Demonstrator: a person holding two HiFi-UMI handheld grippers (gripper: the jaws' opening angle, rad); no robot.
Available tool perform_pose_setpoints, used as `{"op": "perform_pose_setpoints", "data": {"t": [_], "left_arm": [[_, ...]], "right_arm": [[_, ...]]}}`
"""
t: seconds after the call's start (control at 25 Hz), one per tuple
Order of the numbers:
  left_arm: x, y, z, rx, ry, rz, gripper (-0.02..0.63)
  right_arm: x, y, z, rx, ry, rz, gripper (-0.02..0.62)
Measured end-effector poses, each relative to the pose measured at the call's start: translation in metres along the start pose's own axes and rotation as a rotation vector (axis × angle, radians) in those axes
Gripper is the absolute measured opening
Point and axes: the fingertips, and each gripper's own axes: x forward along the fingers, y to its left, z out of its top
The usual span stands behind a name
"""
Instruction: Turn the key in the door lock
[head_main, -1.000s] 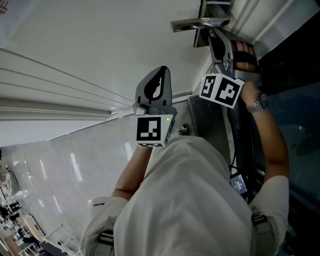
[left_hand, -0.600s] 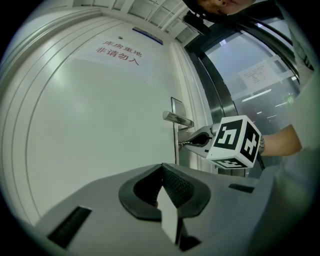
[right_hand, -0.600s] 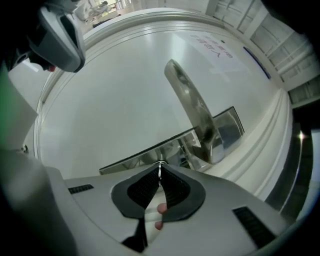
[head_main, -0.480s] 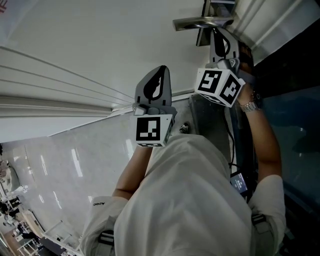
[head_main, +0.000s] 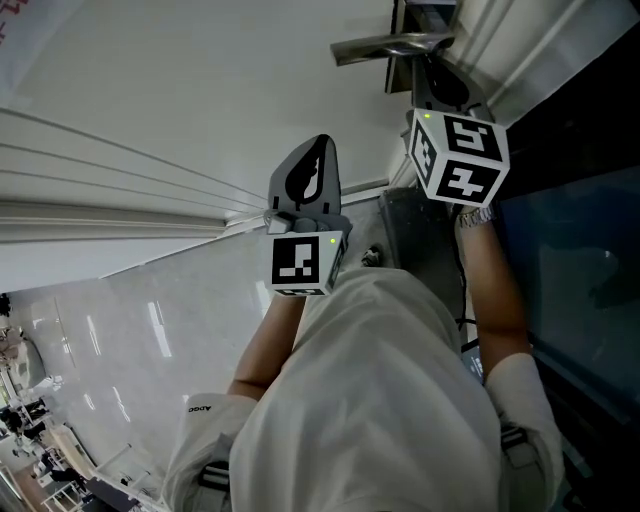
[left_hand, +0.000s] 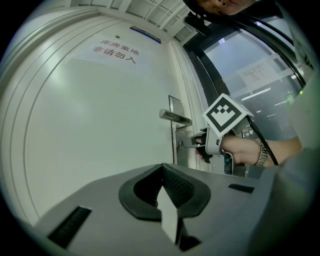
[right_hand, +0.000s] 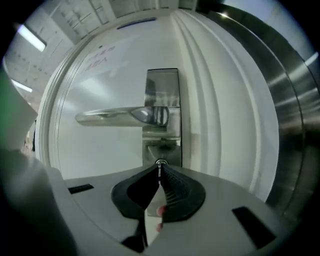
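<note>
Two claws in view, only one working; right claw (right_hand: 160, 169) is clamped on the key (right_hand: 160, 163), its jaws have just been closing and the key head sits pinched right at their tips; key is in the lock (right_hand: 161, 152), in the metal plate (right_hand: 162, 85) just under the lever handle (right_hand: 115, 116) on the white door (left_hand: 90, 140); left claw (left_hand: 163, 170) has jaws together, nothing in it, held level and well apart from the lock.

Risks as I judge them: grip is only at the very tips on a thin bit of metal, so the key could slip out of the pads if I twist hard; if my wrist drifts off the keyhole axis while rolling, I'd lever the key sideways, which could bend it or jam the cylinder; handle is close above, so my claw body or marker cube could knock it; pulling back while turning could draw the key partly out, then it won't turn; can't tell how far the bolt has gone, so forcing past the stop is possible.
</note>
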Motion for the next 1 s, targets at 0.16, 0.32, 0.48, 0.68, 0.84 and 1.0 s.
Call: {"op": "perform_pose_setpoints", "data": {"t": [0.16,0.32,0.48,0.68,0.84,1.0], "left_arm": [[-0.0009,-0.0006,0.0004,0.004,-0.003,0.005,0.006],[-0.0029,0.0018,-0.0004,0.001,0.0,0.011,0.006],[-0.0053,0.0,-0.0025,-0.004,0.005,0.013,0.006],[-0.0065,0.0004,-0.0029,0.0,0.006,0.02,0.006],[-0.005,0.0016,-0.0029,0.006,0.004,0.028,0.006],[-0.0046,0.0016,-0.0028,0.006,0.002,0.031,0.006]], "right_arm": [[0.0007,-0.0028,-0.0039,0.224,-0.003,0.037,0.012],[0.0016,-0.0031,-0.0064,0.371,0.0,0.083,0.012],[0.0004,-0.0058,-0.0075,0.568,0.0,0.132,0.012],[0.001,-0.006,-0.0077,0.782,-0.027,0.178,0.014],[0.0018,-0.0066,-0.0087,0.96,-0.031,0.234,0.017],[0.002,-0.0054,-0.0084,1.1,-0.033,0.292,0.023]]}}
